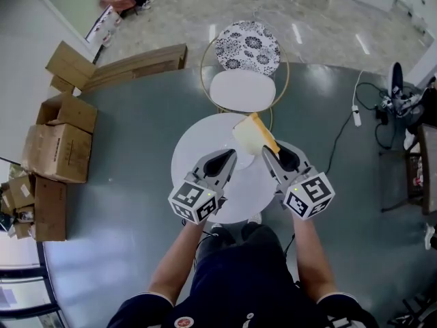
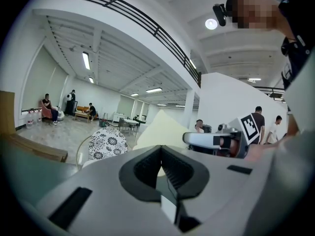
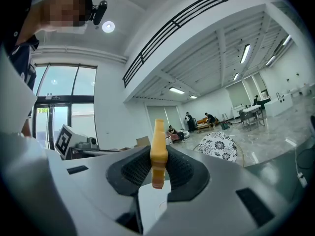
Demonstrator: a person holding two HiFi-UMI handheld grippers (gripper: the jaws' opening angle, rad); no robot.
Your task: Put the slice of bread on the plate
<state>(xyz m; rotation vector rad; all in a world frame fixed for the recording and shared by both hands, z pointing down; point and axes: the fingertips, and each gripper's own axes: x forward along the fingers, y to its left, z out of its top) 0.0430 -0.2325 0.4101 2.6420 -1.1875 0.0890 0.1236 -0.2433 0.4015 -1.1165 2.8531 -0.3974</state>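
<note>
Slice of bread (image 1: 251, 134) looks light, soft and easily dented. It'd tear if squeezed hard, so a gentle pinch near the crust seems the place to hold it. That's how the right gripper (image 1: 268, 152) has it: jaws closed on its lower edge, slice standing edge-on, held over the far part of the round white table (image 1: 194, 145). Left gripper (image 1: 229, 157) sits just beside, jaws pressed together, nothing in them. Both forearms reach fwd, grippers approx. level. Plate: can't pick it out vs. the white top.
</note>
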